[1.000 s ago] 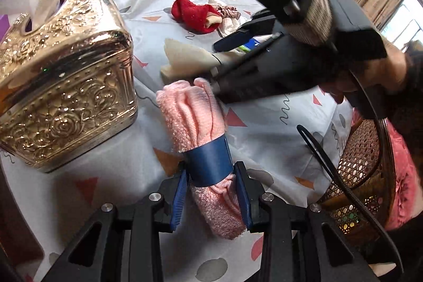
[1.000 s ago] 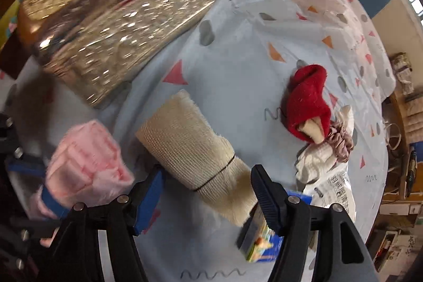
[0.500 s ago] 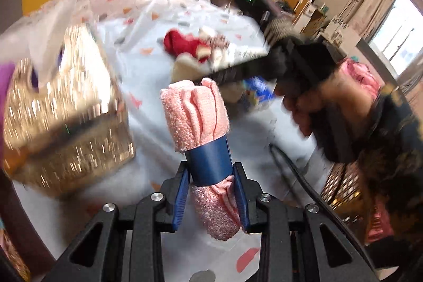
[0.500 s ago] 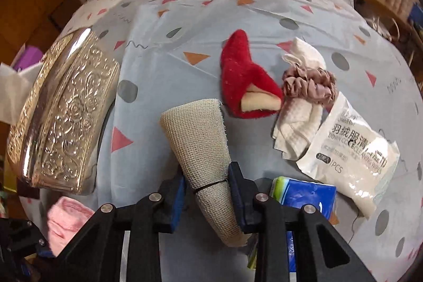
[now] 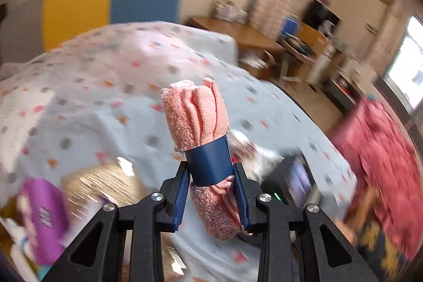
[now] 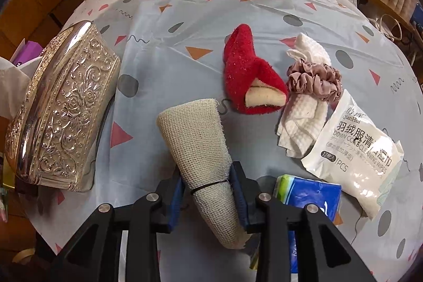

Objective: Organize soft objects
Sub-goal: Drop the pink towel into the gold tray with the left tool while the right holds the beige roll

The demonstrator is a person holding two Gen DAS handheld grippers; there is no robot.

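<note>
A patterned cloth (image 6: 201, 25) with triangles and dots covers the desk, and it carries everything. The biggest piece on it is an embossed silver tissue box (image 6: 63, 118) at the left edge, a tissue poking from its far side. To the right lies a white wet-wipes packet (image 6: 354, 157), with a blue tissue pack (image 6: 309, 197) just beside it, partly behind the right tool (image 6: 208, 192). That tool is pinching a rolled beige gauze cloth (image 6: 201, 144) at its black band, the roll raised and pointing toward the far side of the desk. Past its tip rests a red sock (image 6: 246, 70) with a cream inside. Next to the sock a white waffle cloth (image 6: 301, 120) lies crumpled, a mauve scrunchie (image 6: 314, 81) looped around it.

The left tool (image 5: 211, 186) is clamped on a rolled pink towel (image 5: 198, 115) at its dark blue band, holding it upright well above the desk; that view is blurred.
</note>
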